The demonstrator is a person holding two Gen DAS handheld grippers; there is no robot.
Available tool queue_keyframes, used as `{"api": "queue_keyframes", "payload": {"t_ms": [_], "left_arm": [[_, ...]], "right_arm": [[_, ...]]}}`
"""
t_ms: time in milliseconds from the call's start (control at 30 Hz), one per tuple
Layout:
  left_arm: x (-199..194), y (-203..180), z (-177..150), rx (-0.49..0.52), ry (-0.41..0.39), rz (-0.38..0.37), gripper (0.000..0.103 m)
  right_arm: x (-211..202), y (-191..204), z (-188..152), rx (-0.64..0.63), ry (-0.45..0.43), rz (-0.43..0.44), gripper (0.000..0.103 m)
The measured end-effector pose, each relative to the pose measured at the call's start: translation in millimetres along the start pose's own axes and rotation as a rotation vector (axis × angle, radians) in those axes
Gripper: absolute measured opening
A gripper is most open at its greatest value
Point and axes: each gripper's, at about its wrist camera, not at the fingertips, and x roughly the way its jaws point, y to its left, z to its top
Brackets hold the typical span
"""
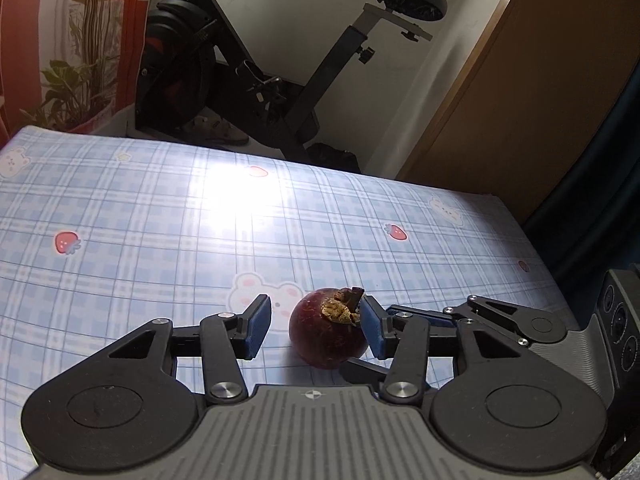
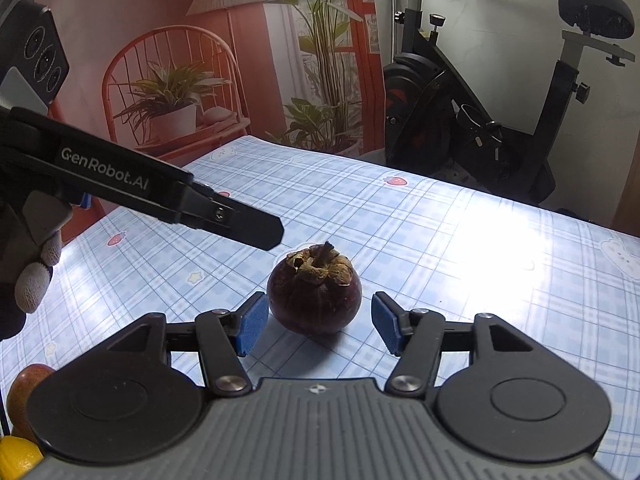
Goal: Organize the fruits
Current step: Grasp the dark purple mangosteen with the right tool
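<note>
A dark purple mangosteen (image 1: 326, 332) with a dry brown calyx stands on the blue checked tablecloth (image 1: 160, 216). My left gripper (image 1: 316, 326) is open around it; the fruit sits nearer the right pad, which seems to touch it. In the right wrist view the mangosteen (image 2: 315, 294) stands upright between the open pads of my right gripper (image 2: 316, 324), with small gaps on both sides. The left gripper's black finger (image 2: 240, 222) reaches in from the left, just above and behind the fruit.
A reddish fruit (image 2: 24, 392) and a yellow fruit (image 2: 16, 458) lie at the lower left edge of the right wrist view. An exercise bike (image 2: 480, 120) stands past the table's far edge. A wooden door (image 1: 520, 100) is at the right.
</note>
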Motion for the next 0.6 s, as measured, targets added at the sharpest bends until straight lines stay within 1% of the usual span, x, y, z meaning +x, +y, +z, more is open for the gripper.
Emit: {"api": "queue_keyframes", "payload": {"t_ms": [67,400,600], "left_arm": [[5,4,2,-0.033,0.018,-0.032,0.052],[25,4,4,-0.036,0.052,-0.06,0.052],[30,4,3,-0.041,0.061,-0.069,0.051]], "right_arm": [[5,-2,0,0.003,0.003,0.012,0.061],[18,-7,0,0.026,0.012,0.05,0.065],[22,-10,0,0.046,0.016,0.056,0.066]]}}
